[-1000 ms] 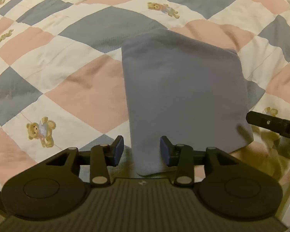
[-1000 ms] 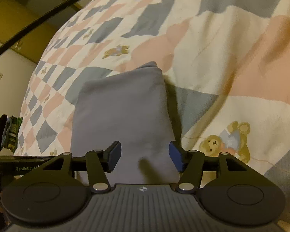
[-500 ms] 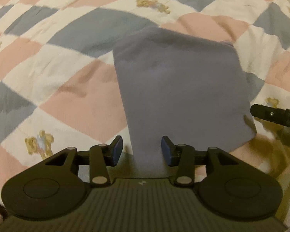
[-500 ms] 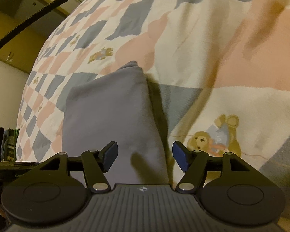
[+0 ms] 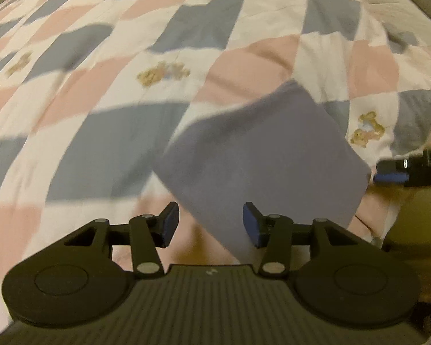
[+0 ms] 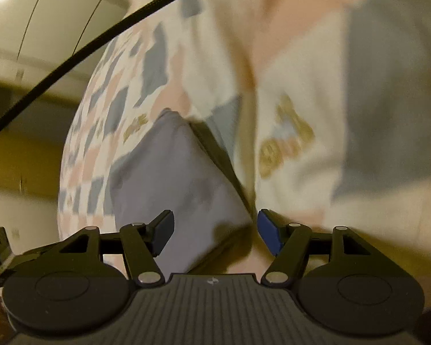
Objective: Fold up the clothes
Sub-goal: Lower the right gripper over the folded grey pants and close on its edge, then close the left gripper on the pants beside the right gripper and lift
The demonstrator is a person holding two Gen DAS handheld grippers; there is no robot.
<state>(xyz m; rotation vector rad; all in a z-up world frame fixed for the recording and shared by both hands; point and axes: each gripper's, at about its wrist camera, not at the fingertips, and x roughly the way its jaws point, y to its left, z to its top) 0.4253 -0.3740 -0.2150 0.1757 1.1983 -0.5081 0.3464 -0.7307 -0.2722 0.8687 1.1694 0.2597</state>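
A folded grey-purple cloth (image 5: 261, 155) lies flat on the patchwork quilt (image 5: 100, 115), seen cornerwise in the left wrist view. My left gripper (image 5: 209, 218) hovers over its near corner. The jaws are opening, and the pads are clear of the cloth on both sides. In the blurred right wrist view, the cloth (image 6: 172, 178) runs up from between the fingers of my right gripper (image 6: 215, 224), which is open and not pinching it. The right gripper (image 5: 402, 169) also shows at the cloth's right corner in the left wrist view.
The quilt (image 6: 301, 72) has pink, grey and white squares with teddy bears and covers the whole bed. A black cable (image 6: 100, 40) crosses the upper left of the right wrist view. Wall and ceiling lie beyond the bed's left edge.
Both views have rolled, so the cloth now sits tilted in them. The left gripper has moved left towards the cloth's corner. Both pairs of jaws stand a little wider.
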